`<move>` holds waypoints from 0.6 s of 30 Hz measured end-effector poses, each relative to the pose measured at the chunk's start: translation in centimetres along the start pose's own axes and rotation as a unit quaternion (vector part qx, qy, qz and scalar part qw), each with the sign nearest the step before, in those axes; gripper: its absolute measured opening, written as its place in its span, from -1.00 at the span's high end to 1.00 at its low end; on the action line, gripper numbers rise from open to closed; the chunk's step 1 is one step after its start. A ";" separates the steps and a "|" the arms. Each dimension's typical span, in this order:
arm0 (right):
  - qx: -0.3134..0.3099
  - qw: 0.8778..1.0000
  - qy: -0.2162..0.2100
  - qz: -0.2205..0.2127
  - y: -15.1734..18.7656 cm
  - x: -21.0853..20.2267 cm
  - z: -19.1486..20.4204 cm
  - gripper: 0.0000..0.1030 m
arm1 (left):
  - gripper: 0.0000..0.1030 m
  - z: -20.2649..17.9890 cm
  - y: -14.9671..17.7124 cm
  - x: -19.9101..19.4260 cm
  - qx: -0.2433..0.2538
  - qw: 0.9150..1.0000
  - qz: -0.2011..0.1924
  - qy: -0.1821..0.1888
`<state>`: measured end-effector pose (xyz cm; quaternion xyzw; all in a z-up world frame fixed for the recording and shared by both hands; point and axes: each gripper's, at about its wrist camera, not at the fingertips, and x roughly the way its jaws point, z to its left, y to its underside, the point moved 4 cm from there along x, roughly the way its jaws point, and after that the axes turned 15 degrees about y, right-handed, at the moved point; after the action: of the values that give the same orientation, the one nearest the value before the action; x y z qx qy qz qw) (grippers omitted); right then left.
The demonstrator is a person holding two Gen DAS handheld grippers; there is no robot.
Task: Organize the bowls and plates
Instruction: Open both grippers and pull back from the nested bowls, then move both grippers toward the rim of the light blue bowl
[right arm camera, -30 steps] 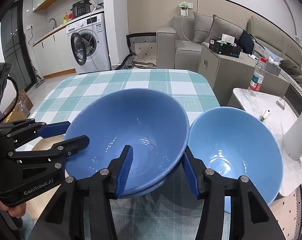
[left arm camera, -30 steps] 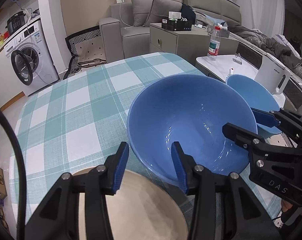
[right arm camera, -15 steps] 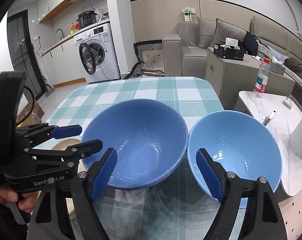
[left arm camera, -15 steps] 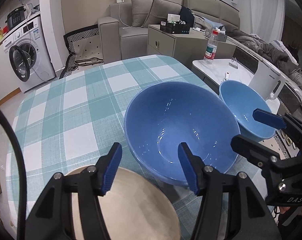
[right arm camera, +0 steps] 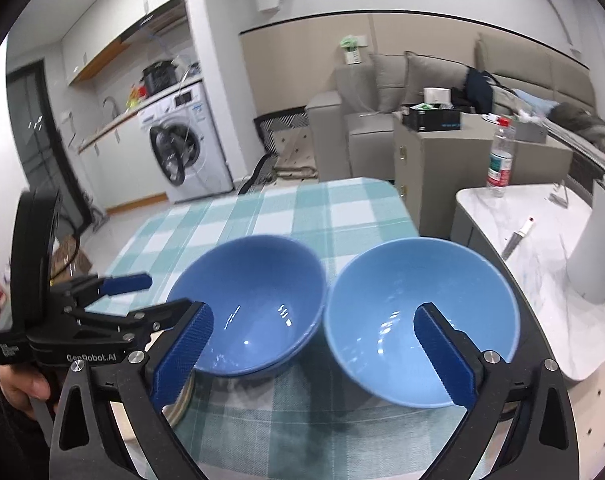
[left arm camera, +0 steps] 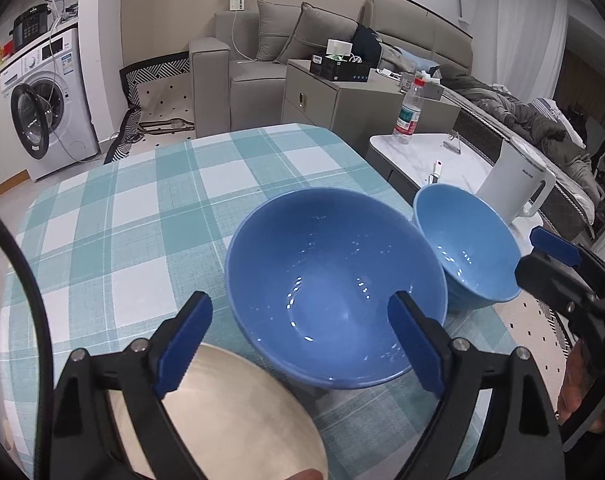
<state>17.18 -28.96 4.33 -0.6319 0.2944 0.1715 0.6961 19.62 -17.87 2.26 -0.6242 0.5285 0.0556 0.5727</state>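
With both my grippers (left arm camera: 298, 340) (right arm camera: 314, 354) opening on nothing, I could clip the light bowl (right arm camera: 420, 320) (at the tablecloth's (left arm camera: 142, 220) 4 o'clock edge) off

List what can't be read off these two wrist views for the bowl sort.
- Beige plate: left wrist view, cut by the bottom edge and crossed by the left tool, whose jaws are opening; in the right view only a sliver shows.
- Darker blue bowl: right wrist view is motion-blurred; a second rim seems to show beneath it, so one bowl or two nested is unclear.
- Lighter blue bowl: near rim hidden by the right tool, opening, nothing held.
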 end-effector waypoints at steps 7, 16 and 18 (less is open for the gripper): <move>0.029 0.999 0.018 -0.004 -0.6 -0.7 -3.0 -0.99 | -0.95 -1.9 -0.6 0.5 0.018 1.000 -0.005 0.009; 0.047 0.998 0.046 -0.001 -0.7 -0.7 -5.8 -0.99 | -0.96 -3.7 -1.9 1.6 0.036 0.999 -0.007 0.009; 0.048 0.997 0.053 0.000 -0.7 -0.5 -6.2 -0.99 | -0.96 -4.0 -2.1 2.0 0.041 0.999 -0.006 0.009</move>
<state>16.00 -35.10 4.96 -0.6058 0.3389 0.1235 0.7091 19.90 -22.67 3.65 -0.6038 0.5315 0.0248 0.5936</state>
